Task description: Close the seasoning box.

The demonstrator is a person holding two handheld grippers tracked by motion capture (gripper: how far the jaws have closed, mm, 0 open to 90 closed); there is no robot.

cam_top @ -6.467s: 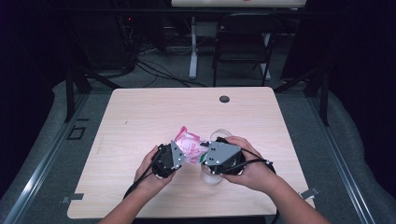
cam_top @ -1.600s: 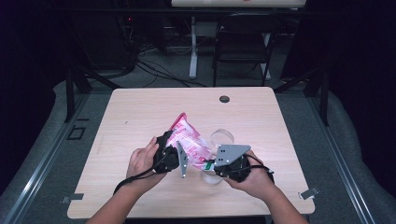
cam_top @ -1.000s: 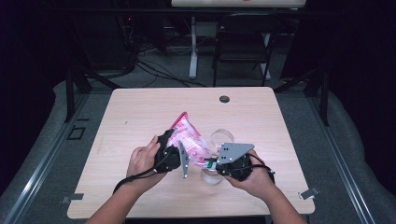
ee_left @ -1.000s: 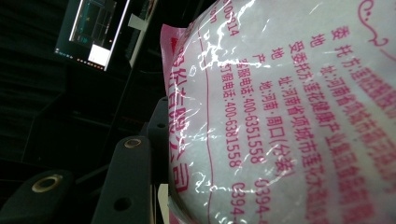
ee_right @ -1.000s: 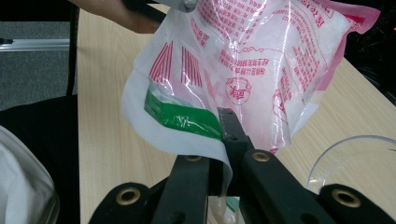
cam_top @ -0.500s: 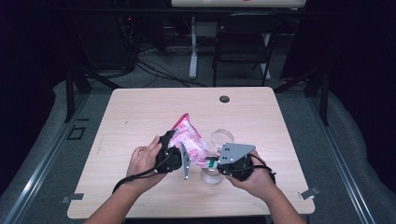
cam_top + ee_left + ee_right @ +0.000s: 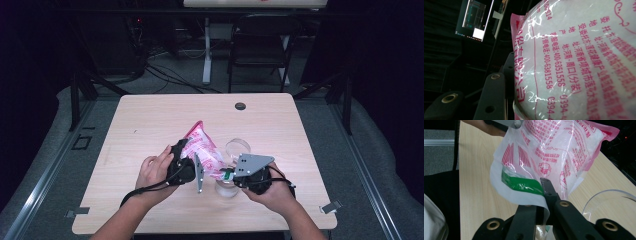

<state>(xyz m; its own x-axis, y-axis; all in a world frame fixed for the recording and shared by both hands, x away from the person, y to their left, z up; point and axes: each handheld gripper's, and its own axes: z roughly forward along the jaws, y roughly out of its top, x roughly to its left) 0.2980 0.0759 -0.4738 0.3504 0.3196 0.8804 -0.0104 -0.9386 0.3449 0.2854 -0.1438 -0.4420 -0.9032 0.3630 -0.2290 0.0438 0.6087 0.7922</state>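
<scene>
The pink-printed plastic bag (image 7: 202, 150) of white granules is held up off the wooden table (image 7: 150, 120), tilted, between the two grippers near the table's middle front. The left gripper (image 7: 186, 167) has its jaws partly closed on the bag's full body; in the left gripper view the bag (image 7: 579, 62) bulges against the dark jaw. The right gripper (image 7: 231, 175) has its jaws closed tight on the bag's lower edge; in the right gripper view the jaws pinch the thin white film just beside a green strip (image 7: 521, 184). A clear glass bowl (image 7: 237, 149) stands on the table just behind the right gripper, and its rim (image 7: 609, 195) lies below the bag
</scene>
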